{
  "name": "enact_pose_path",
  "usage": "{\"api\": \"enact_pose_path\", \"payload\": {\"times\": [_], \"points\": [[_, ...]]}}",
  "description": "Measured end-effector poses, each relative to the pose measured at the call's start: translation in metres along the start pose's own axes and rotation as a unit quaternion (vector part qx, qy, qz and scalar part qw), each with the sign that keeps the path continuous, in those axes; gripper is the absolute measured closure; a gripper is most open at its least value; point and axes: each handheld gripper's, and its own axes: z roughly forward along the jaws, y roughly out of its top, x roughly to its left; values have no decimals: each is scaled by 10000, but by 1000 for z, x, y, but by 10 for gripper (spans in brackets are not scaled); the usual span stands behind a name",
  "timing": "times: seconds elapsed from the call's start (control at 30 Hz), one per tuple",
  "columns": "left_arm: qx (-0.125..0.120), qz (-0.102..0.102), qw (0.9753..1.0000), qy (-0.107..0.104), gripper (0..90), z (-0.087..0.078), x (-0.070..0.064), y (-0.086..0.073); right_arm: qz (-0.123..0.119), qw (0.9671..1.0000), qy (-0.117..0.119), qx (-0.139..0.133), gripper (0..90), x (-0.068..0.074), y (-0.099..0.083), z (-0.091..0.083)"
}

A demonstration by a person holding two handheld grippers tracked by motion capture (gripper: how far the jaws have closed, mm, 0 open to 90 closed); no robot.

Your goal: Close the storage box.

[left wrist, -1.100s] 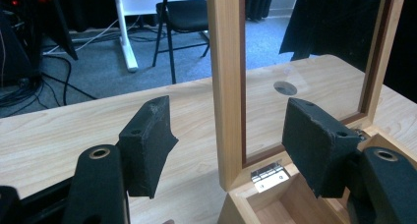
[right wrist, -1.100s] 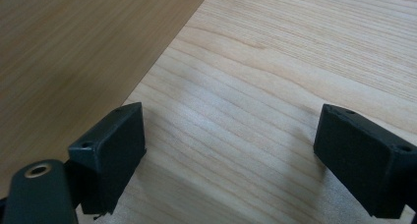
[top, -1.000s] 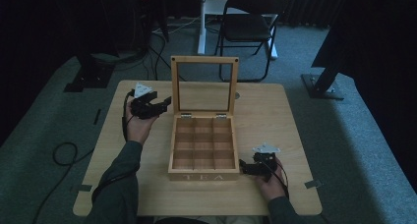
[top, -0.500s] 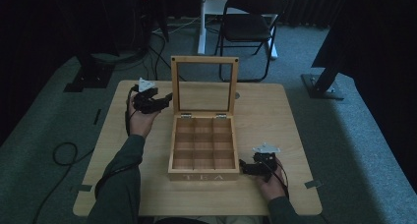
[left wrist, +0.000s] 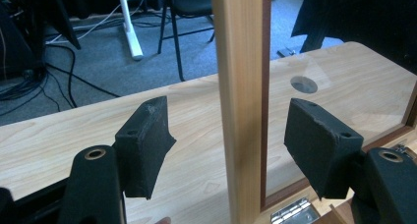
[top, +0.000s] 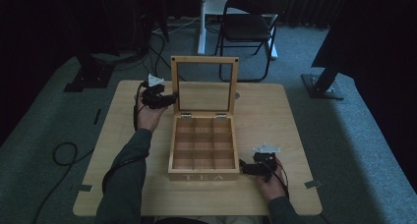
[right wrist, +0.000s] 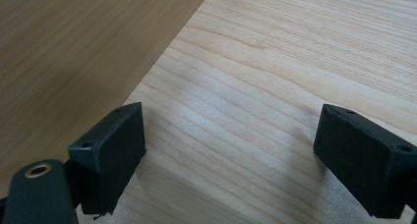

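A light wooden table [top: 275, 116] with a pale, visible grain stands on grey carpet — its top is square with rounded corners. A wooden tea box [top: 203, 150] sits directly on it, near the middle and toward the person's edge, its compartments open to view and its glazed lid [top: 204, 84] upright at the far side. Beyond the lid, a small round grey disc [left wrist: 304, 84] is set in the tabletop — seen through the pane in the left gripper view.
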Motion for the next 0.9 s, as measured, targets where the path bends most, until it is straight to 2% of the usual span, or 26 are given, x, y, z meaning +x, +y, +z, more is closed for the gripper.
{"api": "enact_pose_path", "payload": {"times": [0.27,0.4,0.63,0.77,0.9], "points": [[0,-267,9996,-79,340,13,0,2,-33,10000,31,0,117,1,0,0],[84,-217,9997,-6,342,18,-1,4,-43,10000,46,2,117,1,0,0],[35,-209,9997,-119,351,23,-6,13,-62,10000,63,1,117,2,0,0],[-2,-293,9993,-230,352,26,-6,16,-91,9999,94,3,117,2,-1,-1],[-14,-263,9991,-325,354,29,-10,19,-105,9999,116,9,117,2,-1,-1]]}}
